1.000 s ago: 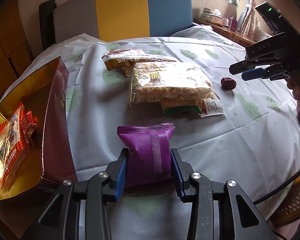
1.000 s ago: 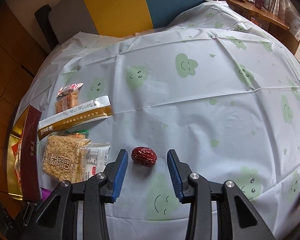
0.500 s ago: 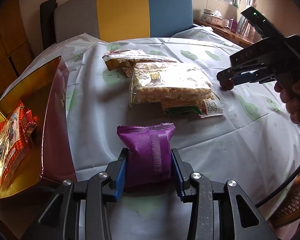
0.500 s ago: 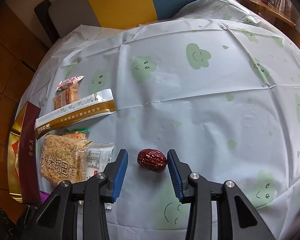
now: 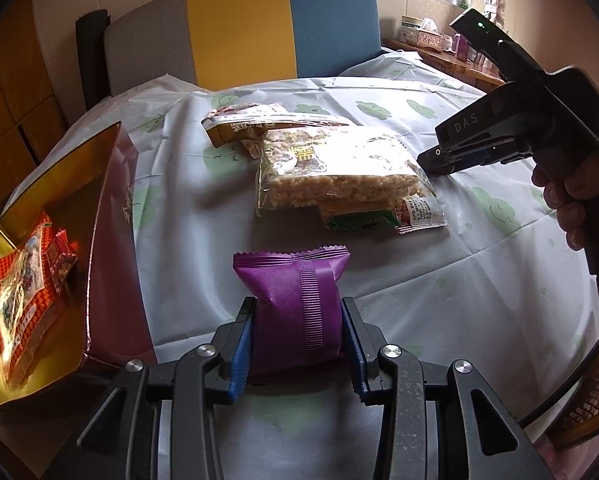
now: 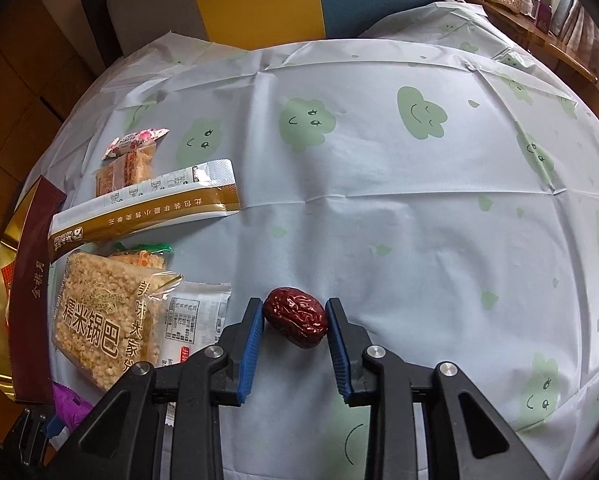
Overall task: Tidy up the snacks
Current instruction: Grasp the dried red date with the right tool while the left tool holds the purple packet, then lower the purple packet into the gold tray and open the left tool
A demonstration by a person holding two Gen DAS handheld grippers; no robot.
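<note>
My left gripper (image 5: 297,309) is shut on a purple snack packet (image 5: 295,292) that stands upright near the table's front edge. In the right wrist view a wrinkled red date (image 6: 299,320) lies on the cloud-print tablecloth (image 6: 379,160). My right gripper (image 6: 295,306) straddles it with its jaws closing, and the blue pads touch the date's two ends. From the left wrist view that right gripper (image 5: 439,160) points down at the table, held by a hand (image 5: 571,200), and its tips hide the date.
An open maroon box with a gold lining (image 5: 59,200) stands at the left and holds red packets (image 5: 23,276). A rice cracker pack (image 5: 331,168), a gold-striped packet (image 6: 147,208) and a small pink packet (image 6: 133,156) lie mid-table. A colour-block chair (image 5: 239,28) stands behind.
The right gripper has come down over the date and its jaws have narrowed onto it. The left gripper and the purple packet have stayed put.
</note>
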